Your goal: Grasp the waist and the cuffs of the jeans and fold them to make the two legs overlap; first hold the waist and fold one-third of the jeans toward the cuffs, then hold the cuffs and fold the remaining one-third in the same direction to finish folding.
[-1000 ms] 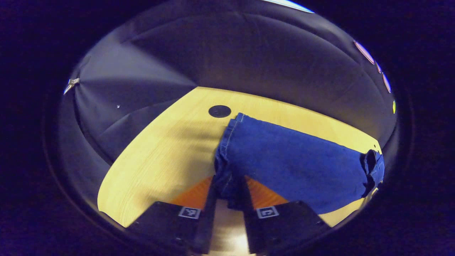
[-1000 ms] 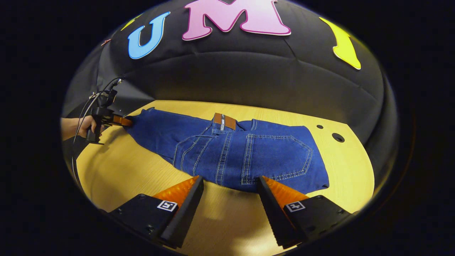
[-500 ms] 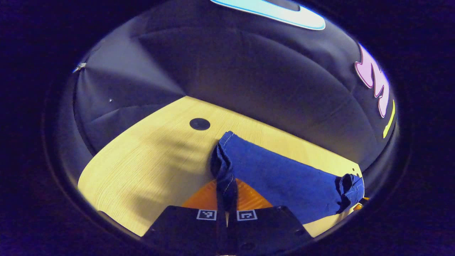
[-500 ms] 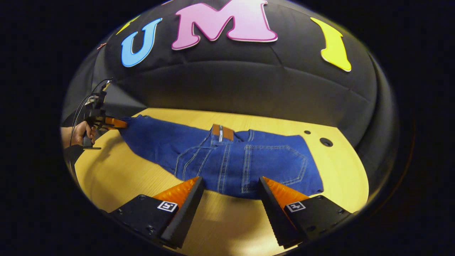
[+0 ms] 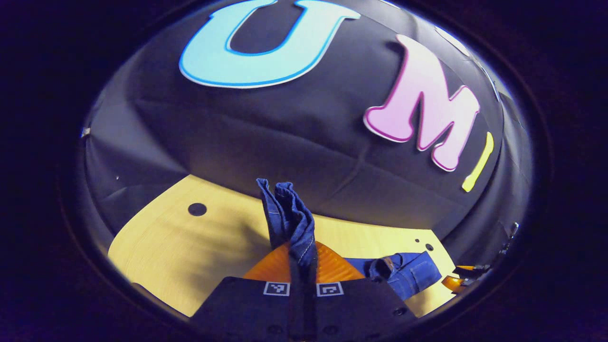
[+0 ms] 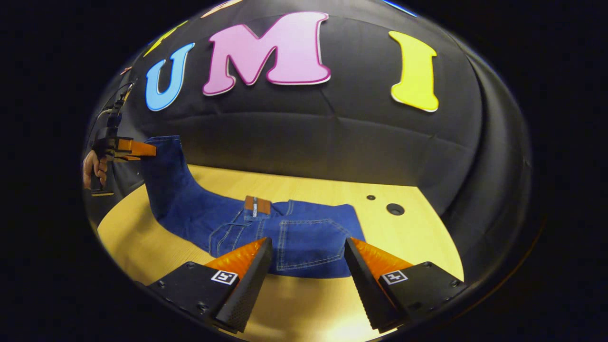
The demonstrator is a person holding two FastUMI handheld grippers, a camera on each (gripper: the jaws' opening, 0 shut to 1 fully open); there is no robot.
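The left gripper (image 5: 303,266) pinches the jeans (image 6: 266,232) cuffs (image 5: 287,213), lifted above the table (image 6: 308,313). The right gripper (image 6: 308,266) hangs open just before the waist (image 6: 304,240).

Bare table (image 6: 304,308) lies in front of the right gripper (image 6: 308,280), whose spread fingers stand just short of the jeans (image 6: 304,235). The raised leg, hanging from the left gripper (image 6: 142,149), blocks the table's left side. Bare wood runs right of the waist to the wall (image 6: 332,137).
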